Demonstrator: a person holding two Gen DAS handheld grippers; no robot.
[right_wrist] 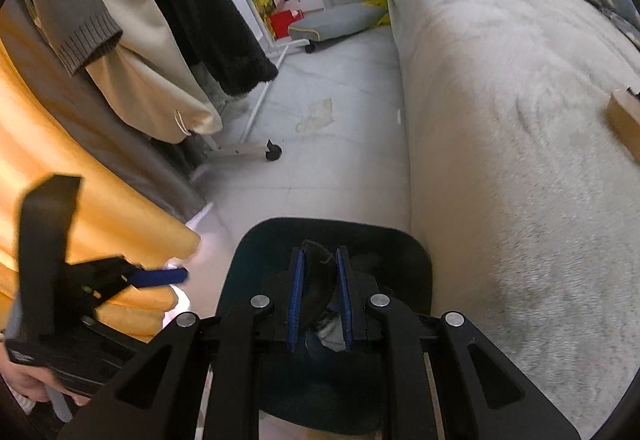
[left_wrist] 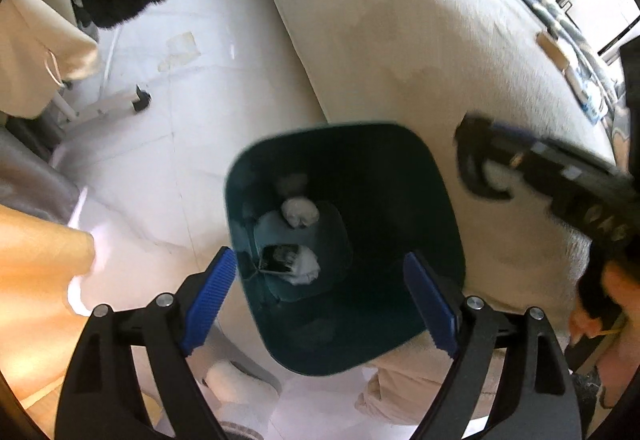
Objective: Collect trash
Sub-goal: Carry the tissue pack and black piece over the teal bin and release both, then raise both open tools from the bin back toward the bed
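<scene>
A dark green trash bin (left_wrist: 440, 240) stands on the floor beside the bed, with white crumpled tissues (left_wrist: 300, 212) and a dark wrapper (left_wrist: 278, 258) at its bottom. My left gripper (left_wrist: 320, 292) is open and empty, just above the bin's mouth. My right gripper (right_wrist: 320, 292) is shut on a dark, curved piece of trash (right_wrist: 316, 280) and holds it over the bin (right_wrist: 416, 260). The right gripper also shows blurred in the left wrist view (left_wrist: 484, 168), over the bed edge. The left gripper shows in the right wrist view (right_wrist: 160, 276).
A beige bed (right_wrist: 500, 120) fills the right side, with a brown cardboard piece (right_wrist: 624, 120) on it. Hanging clothes (right_wrist: 160, 40) and a wheeled rack base (right_wrist: 248, 152) stand at the left. A yellowish scrap (right_wrist: 316, 116) lies on the white tile floor.
</scene>
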